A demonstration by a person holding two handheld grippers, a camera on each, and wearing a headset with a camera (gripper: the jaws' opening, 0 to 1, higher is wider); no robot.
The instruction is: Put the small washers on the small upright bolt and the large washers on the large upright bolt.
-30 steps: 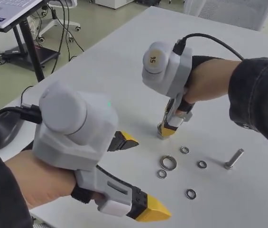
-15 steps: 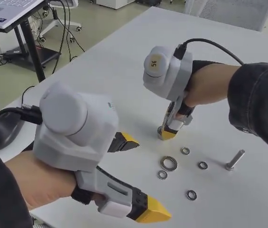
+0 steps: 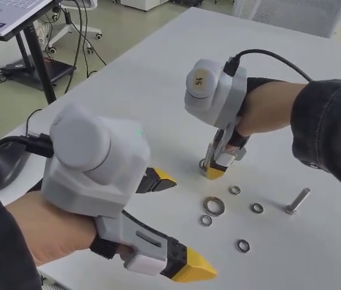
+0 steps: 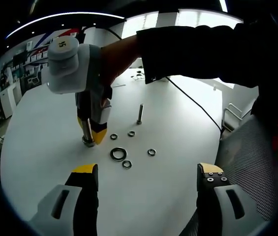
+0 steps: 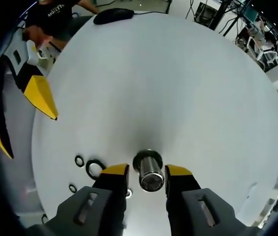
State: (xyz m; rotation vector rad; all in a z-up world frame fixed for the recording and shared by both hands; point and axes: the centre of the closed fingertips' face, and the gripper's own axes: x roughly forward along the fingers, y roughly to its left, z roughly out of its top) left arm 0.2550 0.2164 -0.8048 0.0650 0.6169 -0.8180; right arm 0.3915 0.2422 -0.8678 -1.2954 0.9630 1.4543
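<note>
Over the last second the right gripper [image 3: 212, 171] only tipped slightly nearer vertical; the washers [image 3: 213, 206] had not moved. Its jaws clasped the large bolt [image 5: 148, 173], head down on the table [image 3: 158, 90]. Judged: bolt still being stood up, nothing threaded. The small bolt [image 3: 297, 201] lay on its side. The left gripper [image 4: 147, 169] hovered near, jaws spread, empty.

Right gripper [image 3: 214, 171]: shifted a little to the right and towards the near side, jaws set about the large bolt [image 5: 148, 176].
</note>
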